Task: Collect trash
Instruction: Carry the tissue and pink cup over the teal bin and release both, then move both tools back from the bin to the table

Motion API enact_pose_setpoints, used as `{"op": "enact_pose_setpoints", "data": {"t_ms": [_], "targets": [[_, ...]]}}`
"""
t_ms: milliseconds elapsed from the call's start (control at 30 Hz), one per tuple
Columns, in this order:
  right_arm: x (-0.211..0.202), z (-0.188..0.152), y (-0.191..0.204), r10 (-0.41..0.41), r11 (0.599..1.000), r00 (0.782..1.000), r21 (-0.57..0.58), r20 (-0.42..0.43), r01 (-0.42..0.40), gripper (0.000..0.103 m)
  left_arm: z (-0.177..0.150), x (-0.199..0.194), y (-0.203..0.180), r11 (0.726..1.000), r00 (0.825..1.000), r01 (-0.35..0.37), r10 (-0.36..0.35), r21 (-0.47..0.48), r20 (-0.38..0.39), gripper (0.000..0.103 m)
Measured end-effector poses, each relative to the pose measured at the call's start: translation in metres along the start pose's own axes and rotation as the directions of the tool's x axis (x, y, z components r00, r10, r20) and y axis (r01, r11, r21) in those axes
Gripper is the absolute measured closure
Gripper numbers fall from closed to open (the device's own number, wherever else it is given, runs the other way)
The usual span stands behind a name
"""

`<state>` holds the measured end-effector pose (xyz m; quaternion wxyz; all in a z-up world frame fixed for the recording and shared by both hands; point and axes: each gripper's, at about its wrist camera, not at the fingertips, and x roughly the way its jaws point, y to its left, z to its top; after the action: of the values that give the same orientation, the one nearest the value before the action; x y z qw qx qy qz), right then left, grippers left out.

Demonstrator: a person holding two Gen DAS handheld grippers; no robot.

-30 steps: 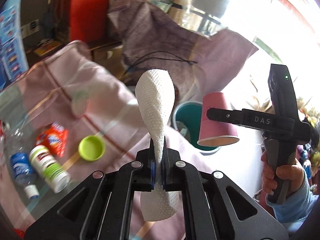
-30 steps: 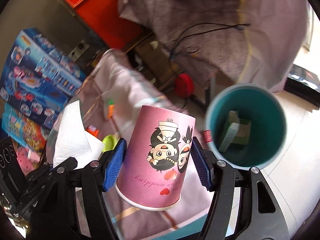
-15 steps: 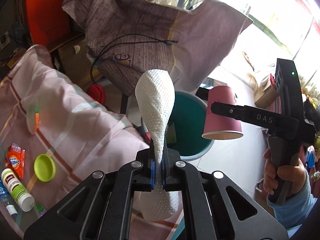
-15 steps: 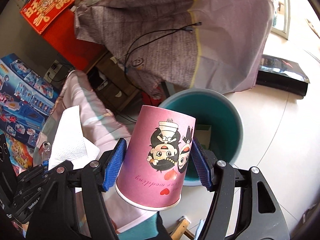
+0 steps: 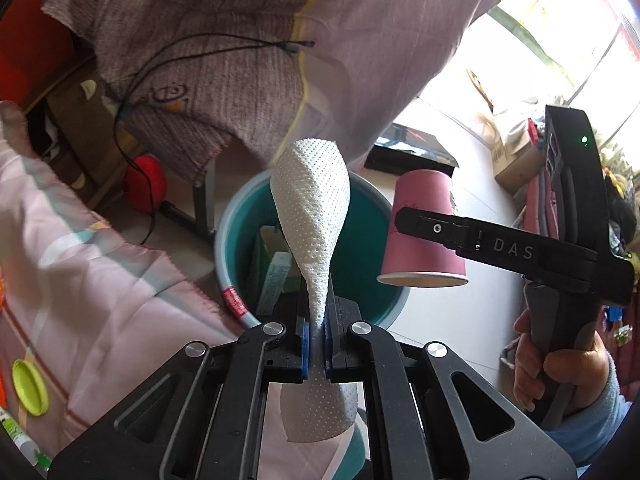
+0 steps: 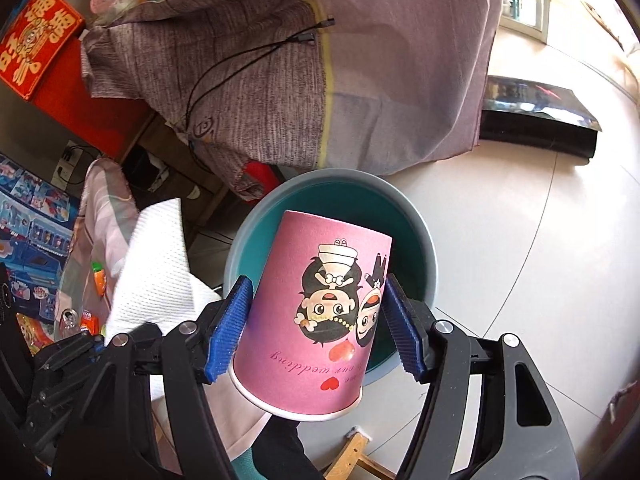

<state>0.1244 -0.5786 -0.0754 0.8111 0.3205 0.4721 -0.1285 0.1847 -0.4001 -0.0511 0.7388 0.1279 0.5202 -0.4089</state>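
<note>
I see the teal bin (image 5: pixel 362 216) on the pale floor, and I place everything against it. My left gripper (image 5: pixel 316 338) has its blue pads pressed tight on a white paper towel (image 5: pixel 312 208), which stands up from the pinch and fans out in front of the bin's opening. My right gripper (image 6: pixel 316 320) clamps a pink paper cup (image 6: pixel 316 316) between its two blue pads, mouth turned down, printed cartoon couple upside down. In the right wrist view the cup sits over the bin's near rim (image 6: pixel 240 256); in the left wrist view it hangs just right of the bin. Inside the bin I see some boxes (image 5: pixel 274 276). A grey-purple cloth (image 5: pixel 224 76) hangs behind the bin, and a lime lid (image 5: pixel 29 387) lies on the pink tablecloth (image 5: pixel 92 280) to its left.
</note>
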Motion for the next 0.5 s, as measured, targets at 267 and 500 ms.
{"op": "enact_pose_setpoints", "data": {"t_ms": [267,500], "targets": [[0.014,0.006,-0.002,-0.015,1.000,0.999,0.016,-0.036,0.015,0.029,0.000,0.033,0.000,1.000,0.999,-0.009,0.010,0.005,-0.047,0.041],[0.018,0.005,-0.007,-0.024,0.998,0.999,0.049,-0.043,0.026,0.026,-0.004,0.032,0.010,0.999,0.999,-0.030,0.029,-0.015,-0.034,0.021]]}}
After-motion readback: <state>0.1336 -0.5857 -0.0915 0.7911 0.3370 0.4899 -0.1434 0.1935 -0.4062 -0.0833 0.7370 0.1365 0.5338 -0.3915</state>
